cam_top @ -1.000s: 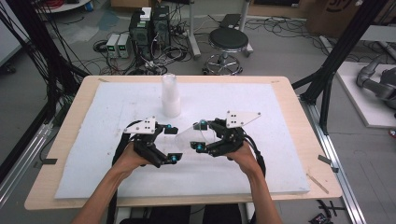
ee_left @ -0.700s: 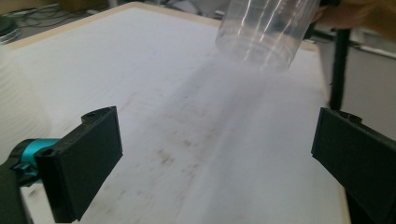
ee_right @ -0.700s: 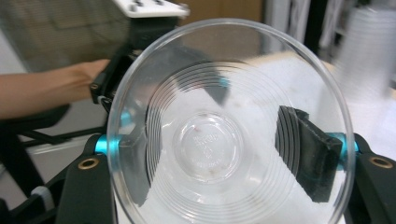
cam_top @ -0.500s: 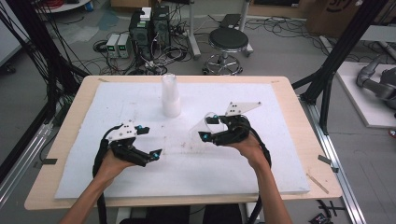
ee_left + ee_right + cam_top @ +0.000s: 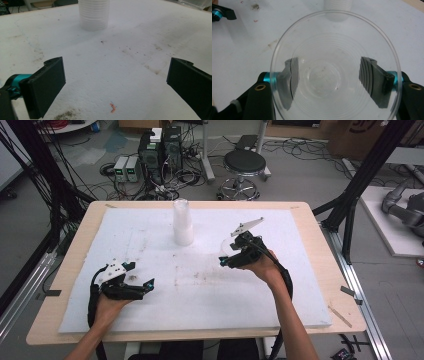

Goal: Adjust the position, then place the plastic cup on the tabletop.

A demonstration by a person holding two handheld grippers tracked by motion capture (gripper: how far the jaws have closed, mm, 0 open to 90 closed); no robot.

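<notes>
Right gripper (image 5: 329, 82) clamped on a clear plastic cup (image 5: 334, 70), mouth toward its camera, held above the white foam board (image 5: 150, 235); stack of cups (image 5: 183, 222) ahead of it; left gripper (image 5: 117, 82) jaws wide, nothing between them, low over board.

The foam sheet (image 5: 210, 285) was white, flecked with brown and grey specks, and carried 1 small orange mark (image 5: 113, 108). It lay on a pale wooden table (image 5: 320, 250). The stack of cups (image 5: 183, 222) was translucent white with fine ribbing. The cup (image 5: 334, 67) in the right gripper (image 5: 226, 259) was clear, ringed with concentric ridges. Both grippers were black with teal accents and a light grey plate on top, the left gripper (image 5: 145, 286) among them. The stool (image 5: 244, 164) had a black seat and chrome legs.
</notes>
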